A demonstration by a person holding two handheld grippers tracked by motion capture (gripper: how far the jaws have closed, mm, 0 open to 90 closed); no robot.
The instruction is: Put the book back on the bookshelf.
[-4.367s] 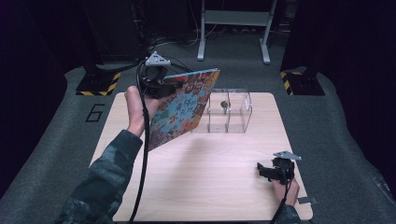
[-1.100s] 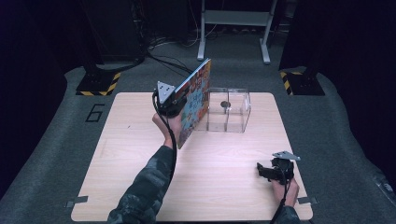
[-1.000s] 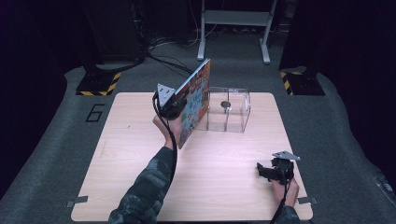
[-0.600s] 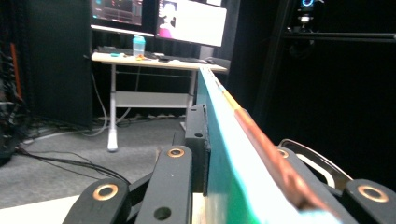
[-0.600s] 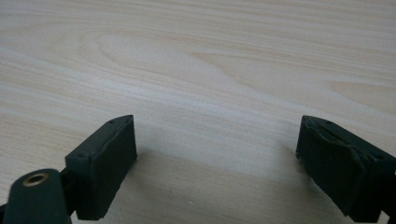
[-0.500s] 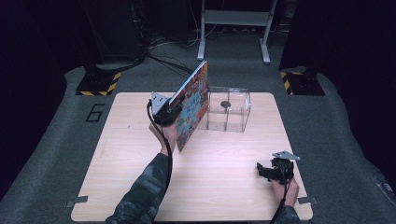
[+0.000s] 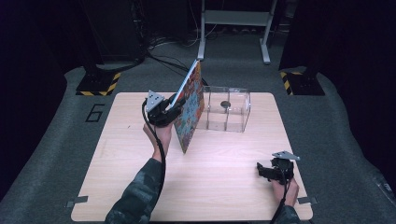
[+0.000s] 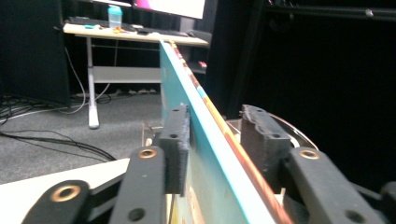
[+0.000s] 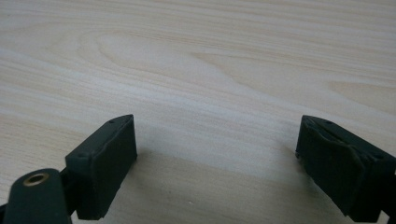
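The left gripper (image 7: 173, 110) fingers have just been opening around the book (image 7: 189, 112) (leaning on the clear box (image 7: 224, 115)); backing straight off is advised. Right gripper (image 7: 266, 170) fingers: apart, idle.

Colourful flat book (image 7: 189, 112), on edge, tilted, leaning vs clear box (image 7: 225, 114)

Your high view looks forward and down over the whole table (image 7: 224, 186). Each gripper camera peers closely along its own jaws; all share that tabletop.
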